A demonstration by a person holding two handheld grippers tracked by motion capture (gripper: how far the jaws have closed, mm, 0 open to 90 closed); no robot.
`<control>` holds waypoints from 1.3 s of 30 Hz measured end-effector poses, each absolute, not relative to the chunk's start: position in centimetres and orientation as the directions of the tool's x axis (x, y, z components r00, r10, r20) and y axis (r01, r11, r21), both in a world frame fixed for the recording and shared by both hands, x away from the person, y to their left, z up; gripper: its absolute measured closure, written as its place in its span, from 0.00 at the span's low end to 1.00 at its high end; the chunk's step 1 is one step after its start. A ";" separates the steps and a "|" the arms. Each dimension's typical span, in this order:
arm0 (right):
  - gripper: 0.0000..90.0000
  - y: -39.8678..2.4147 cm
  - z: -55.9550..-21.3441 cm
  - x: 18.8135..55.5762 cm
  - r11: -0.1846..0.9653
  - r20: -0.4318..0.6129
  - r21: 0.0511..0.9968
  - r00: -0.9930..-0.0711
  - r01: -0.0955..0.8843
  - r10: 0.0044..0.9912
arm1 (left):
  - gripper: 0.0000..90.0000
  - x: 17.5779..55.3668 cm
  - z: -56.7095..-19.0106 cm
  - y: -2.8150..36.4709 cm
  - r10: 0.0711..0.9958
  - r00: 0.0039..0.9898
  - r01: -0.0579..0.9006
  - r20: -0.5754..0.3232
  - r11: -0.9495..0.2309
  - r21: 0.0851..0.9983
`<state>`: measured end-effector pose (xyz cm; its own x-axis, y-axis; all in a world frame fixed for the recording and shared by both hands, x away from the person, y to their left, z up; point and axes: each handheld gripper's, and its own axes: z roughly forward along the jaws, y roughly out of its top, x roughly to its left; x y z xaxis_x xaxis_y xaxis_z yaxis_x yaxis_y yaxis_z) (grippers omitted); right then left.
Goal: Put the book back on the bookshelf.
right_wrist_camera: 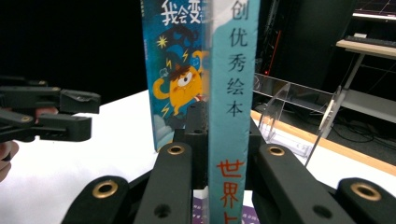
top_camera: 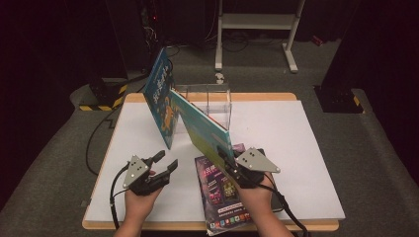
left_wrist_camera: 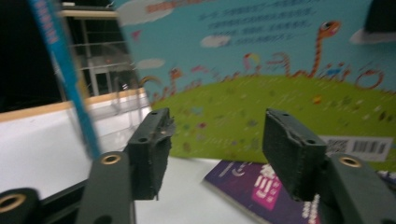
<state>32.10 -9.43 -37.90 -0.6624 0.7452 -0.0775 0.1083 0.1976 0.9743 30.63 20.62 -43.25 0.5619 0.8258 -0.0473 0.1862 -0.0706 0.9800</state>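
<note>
My left gripper hovers with spread jaws, empty, left of the purple magazine on the white tabletop. My right gripper pinches the teal picture book upright above that magazine; dark room behind.

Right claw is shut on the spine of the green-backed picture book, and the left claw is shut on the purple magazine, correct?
Not quite. The right claw is indeed shut on the spine of the green-backed picture book. But the left claw is open and holds nothing: the left gripper view shows its pads apart, with the purple magazine lying flat on the table beyond them.
</note>
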 end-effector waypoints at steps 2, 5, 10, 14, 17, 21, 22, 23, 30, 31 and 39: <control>0.89 -9.2 -37.9 31.9 0.197 -0.076 0.974 -0.657 0.112 0.750 | 0.52 31.0 -42.8 19.8 0.818 0.572 0.188 -0.052 -0.069 0.980; 0.89 -9.1 -38.0 31.6 0.195 -0.074 0.974 -0.649 0.117 0.757 | 0.54 31.8 -42.1 18.1 0.808 0.586 0.186 -0.062 -0.060 0.981; 0.88 -9.0 -38.1 31.4 0.194 -0.071 0.974 -0.651 0.119 0.756 | 0.58 33.6 -40.8 15.2 0.803 0.594 0.173 -0.044 -0.075 0.982; 0.88 -8.8 -38.2 31.3 0.191 -0.070 0.975 -0.655 0.116 0.753 | 0.60 34.7 -40.4 14.1 0.816 0.577 0.171 -0.009 -0.110 0.979; 0.87 -8.7 -38.3 31.1 0.191 -0.069 0.975 -0.660 0.115 0.748 | 0.60 35.1 -40.3 13.9 0.821 0.571 0.171 -0.009 -0.108 0.979; 0.84 -8.9 -38.4 31.2 0.177 -0.048 0.976 -0.680 0.123 0.732 | 0.59 35.2 -40.4 14.0 0.824 0.566 0.179 -0.018 -0.102 0.978; 0.80 -9.2 -38.4 31.2 0.174 -0.034 0.976 -0.697 0.130 0.716 | 0.59 35.2 -40.4 14.1 0.826 0.564 0.179 -0.019 -0.100 0.979; 0.76 -9.6 -38.5 31.2 0.159 -0.009 0.977 -0.722 0.140 0.692 | 0.59 35.2 -40.4 14.1 0.826 0.563 0.183 -0.022 -0.098 0.978; 0.77 -12.9 -39.4 29.9 0.119 0.066 0.978 -0.800 0.169 0.596 | 0.58 35.4 -40.6 14.2 0.831 0.556 0.188 -0.023 -0.099 0.977; 0.80 -13.1 -39.4 29.9 0.119 0.070 0.978 -0.801 0.174 0.594 | 0.58 35.5 -40.6 14.2 0.832 0.555 0.191 -0.024 -0.098 0.977; 0.78 -11.9 -40.1 28.9 0.155 0.050 0.975 -0.838 0.158 0.543 | 0.52 35.4 -40.6 14.7 0.805 0.592 0.208 -0.045 -0.098 0.973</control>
